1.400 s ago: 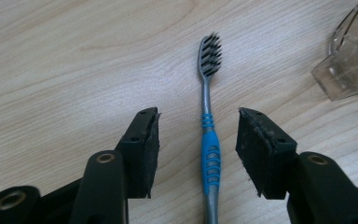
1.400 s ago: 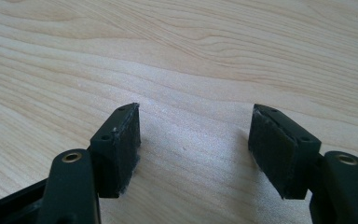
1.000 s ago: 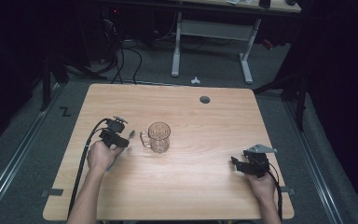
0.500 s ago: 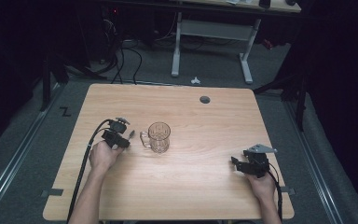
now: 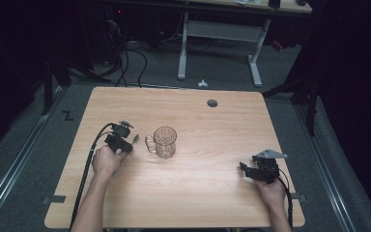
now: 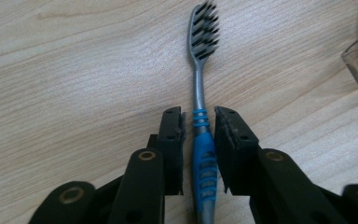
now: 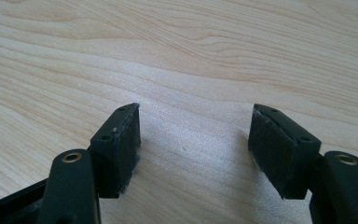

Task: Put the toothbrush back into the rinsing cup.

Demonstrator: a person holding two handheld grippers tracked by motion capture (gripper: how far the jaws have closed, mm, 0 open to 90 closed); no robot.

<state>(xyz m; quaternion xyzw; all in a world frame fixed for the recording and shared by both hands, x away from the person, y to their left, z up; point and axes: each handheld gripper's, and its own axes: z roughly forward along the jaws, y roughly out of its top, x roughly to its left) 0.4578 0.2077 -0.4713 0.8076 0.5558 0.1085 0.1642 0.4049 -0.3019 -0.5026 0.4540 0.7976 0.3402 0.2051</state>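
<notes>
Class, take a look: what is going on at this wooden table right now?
A person works two hand-held grippers at a light wooden table. The left gripper has just been closing around the blue-and-grey toothbrush lying flat on the wood, its jaws on either side of the blue grip, with slim gaps visible. A clear glass mug stands just beside it. The right gripper rests open over bare wood, holding nothing.

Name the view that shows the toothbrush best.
The left gripper view: the toothbrush lies full length on the table, bristles to blue grip. In the high view it is a small sliver beside the mug.
</notes>
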